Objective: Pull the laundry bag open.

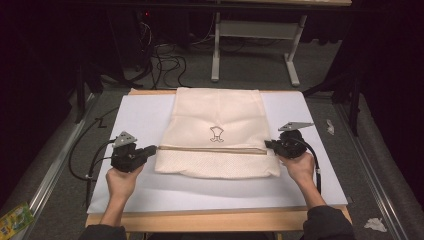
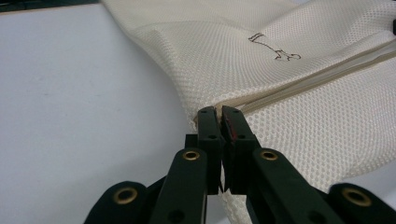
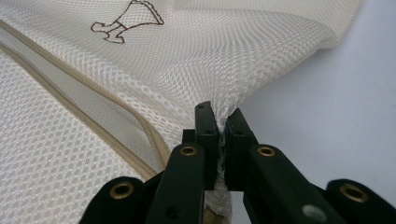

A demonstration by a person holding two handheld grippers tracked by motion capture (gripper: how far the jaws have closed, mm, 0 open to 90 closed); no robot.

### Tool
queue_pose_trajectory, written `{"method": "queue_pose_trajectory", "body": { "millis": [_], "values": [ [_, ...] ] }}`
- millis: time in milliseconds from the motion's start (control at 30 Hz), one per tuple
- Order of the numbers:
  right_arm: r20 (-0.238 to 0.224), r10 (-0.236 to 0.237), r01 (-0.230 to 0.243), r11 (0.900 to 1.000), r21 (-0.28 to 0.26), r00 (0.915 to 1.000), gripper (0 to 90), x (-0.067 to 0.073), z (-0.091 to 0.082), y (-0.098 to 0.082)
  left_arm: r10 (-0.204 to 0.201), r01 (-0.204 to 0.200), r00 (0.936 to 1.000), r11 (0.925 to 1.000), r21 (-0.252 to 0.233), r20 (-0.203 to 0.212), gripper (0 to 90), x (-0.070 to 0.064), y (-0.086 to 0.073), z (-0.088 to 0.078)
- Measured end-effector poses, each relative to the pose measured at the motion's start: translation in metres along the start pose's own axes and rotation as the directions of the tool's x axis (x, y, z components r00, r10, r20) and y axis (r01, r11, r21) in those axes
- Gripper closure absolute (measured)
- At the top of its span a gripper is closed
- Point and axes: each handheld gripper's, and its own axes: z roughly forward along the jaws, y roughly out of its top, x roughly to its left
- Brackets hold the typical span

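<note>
A cream mesh bag (image 1: 217,132) lies flat in the middle of the white desk (image 1: 140,192). Its zipper (image 1: 212,149) runs sideways, from one hand to the other. The left gripper (image 1: 151,149) is at the bag's left edge, and the right gripper (image 1: 269,145) is at its right edge. Both sets of fingers (image 2: 208,126) are closed tight on the mesh, each pinching one end of the zipper line. The bag stretches between them.

Bare white mat (image 1: 142,117) flanks the mesh bag (image 1: 217,120) on both sides, open for passing.

A white board (image 1: 140,120) tops the wooden table (image 1: 215,220).
</note>
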Motion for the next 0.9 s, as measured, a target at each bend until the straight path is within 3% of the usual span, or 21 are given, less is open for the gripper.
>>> {"method": "queue_pose_trajectory", "body": {
  "millis": [433,900],
  "values": [
    [-0.006,0.028,-0.028,1.0,-0.012,0.9996,88.2,-0.002,-0.002,-0.009,-0.02,0.019,0.9997,0.9998,0.004,0.016,87.5,-0.007,-0.011,-0.006],
    [-0.028,0.06,-0.06,0.998,0.021,0.9978,87.2,-0.001,0.01,-0.024,-0.023,0.023,0.9997,0.9971,0.072,-0.003,87.2,-0.009,-0.027,0.01]
  ]
}}
